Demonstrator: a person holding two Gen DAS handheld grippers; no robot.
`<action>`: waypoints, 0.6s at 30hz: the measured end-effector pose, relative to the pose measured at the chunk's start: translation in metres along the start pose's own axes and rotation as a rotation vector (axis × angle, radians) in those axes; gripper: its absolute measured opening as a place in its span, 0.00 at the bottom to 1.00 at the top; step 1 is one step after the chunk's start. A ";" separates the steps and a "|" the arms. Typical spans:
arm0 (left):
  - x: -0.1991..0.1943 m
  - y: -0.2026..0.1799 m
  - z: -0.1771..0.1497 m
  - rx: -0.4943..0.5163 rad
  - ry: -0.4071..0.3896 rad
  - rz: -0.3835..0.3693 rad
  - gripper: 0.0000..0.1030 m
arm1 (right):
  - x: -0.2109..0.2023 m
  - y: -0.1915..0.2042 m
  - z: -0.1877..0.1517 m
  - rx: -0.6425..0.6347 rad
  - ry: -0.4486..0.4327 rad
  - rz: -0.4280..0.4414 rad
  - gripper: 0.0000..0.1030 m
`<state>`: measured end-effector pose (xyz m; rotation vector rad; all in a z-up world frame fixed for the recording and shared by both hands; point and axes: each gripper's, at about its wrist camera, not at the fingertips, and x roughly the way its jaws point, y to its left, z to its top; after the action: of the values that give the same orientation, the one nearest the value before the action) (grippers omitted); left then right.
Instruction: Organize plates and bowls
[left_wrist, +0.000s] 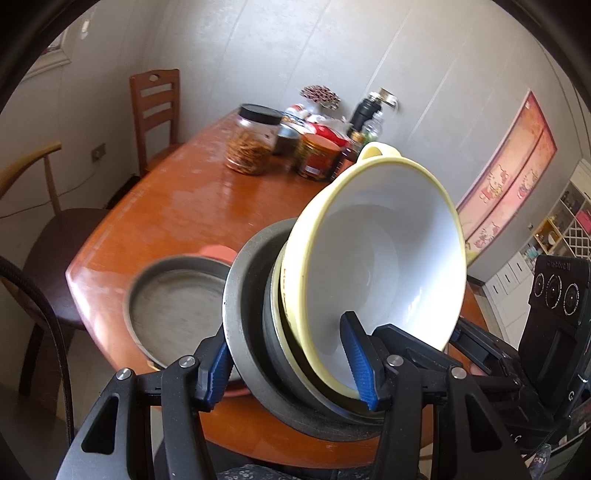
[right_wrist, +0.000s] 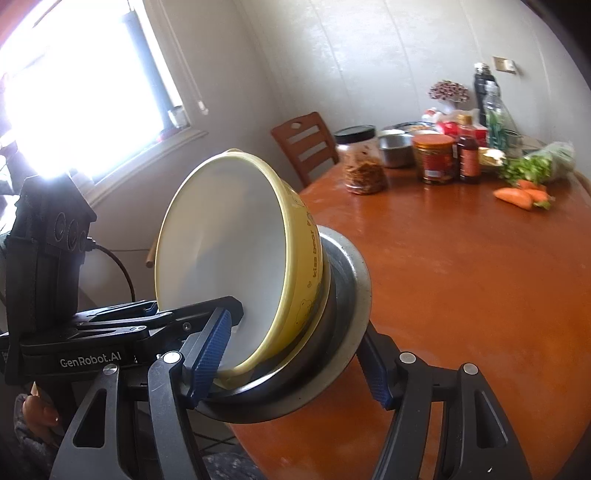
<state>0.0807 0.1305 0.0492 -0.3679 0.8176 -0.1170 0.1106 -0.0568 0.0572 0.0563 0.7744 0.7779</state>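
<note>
A yellow bowl with a white inside sits nested in a grey metal bowl. The pair is tipped on its side and held in the air over the near edge of the brown table. My left gripper is shut on the stack, with one blue pad inside the yellow bowl and the other outside the metal rim. My right gripper clamps the same yellow bowl and metal bowl from the opposite side. A flat grey metal plate lies on the table's near corner, on something orange.
At the table's far end stand a black-lidded jar, a red-labelled jar, a steel bowl and bottles. Carrots and greens lie at the right. Wooden chairs stand beside the table.
</note>
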 end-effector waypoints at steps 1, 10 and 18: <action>-0.001 0.003 0.003 -0.003 -0.002 0.004 0.53 | 0.004 0.003 0.004 -0.001 0.003 0.009 0.67; -0.010 0.035 0.020 -0.041 -0.015 0.037 0.53 | 0.034 0.026 0.028 -0.033 0.025 0.054 0.67; -0.012 0.048 0.026 -0.056 -0.011 0.051 0.53 | 0.049 0.038 0.037 -0.049 0.037 0.067 0.67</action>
<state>0.0900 0.1856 0.0564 -0.3999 0.8199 -0.0443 0.1334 0.0110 0.0664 0.0237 0.7916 0.8635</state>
